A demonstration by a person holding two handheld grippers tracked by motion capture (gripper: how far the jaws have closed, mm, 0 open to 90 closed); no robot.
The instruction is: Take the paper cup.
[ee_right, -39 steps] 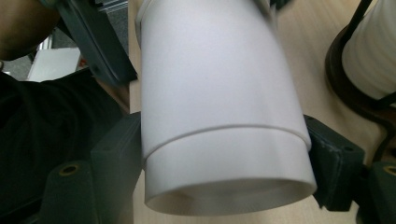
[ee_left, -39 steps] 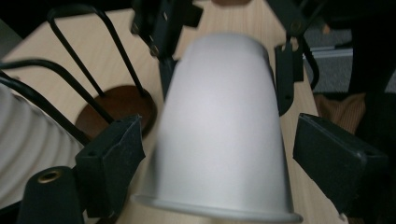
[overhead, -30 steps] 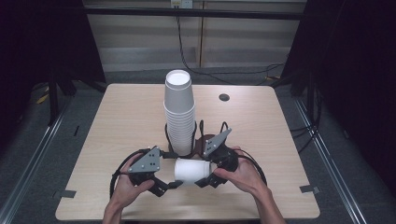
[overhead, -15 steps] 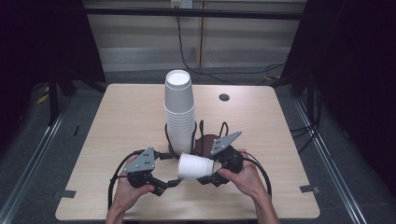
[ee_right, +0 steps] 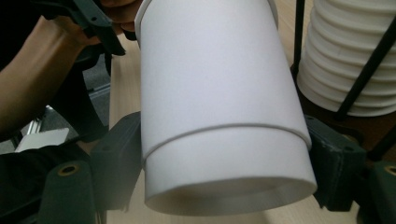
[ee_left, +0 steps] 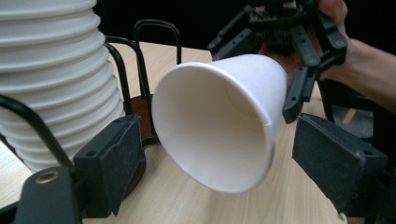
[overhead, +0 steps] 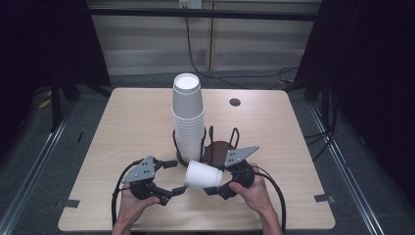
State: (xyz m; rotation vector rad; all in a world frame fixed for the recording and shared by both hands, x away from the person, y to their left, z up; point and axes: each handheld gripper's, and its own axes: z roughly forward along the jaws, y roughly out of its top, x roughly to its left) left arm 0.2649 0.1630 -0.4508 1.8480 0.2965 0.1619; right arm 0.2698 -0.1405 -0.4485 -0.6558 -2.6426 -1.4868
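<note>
Smooth matte white paper cup (overhead: 203, 175), tapered and unprinted, held on its side above the table (overhead: 122, 127), clamped at its base by the right gripper (overhead: 218, 188). Left gripper (overhead: 172, 177) jaws apart, flanking its rolled rim. Ribbed cup stack (overhead: 188, 120) in black wire rack (overhead: 215, 142).

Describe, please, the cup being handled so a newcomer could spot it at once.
On the wooden table, find the tall stack of white cups in its black wire holder. Nearer the person lies the single paper cup, on its side, gripped by the right tongs.
</note>
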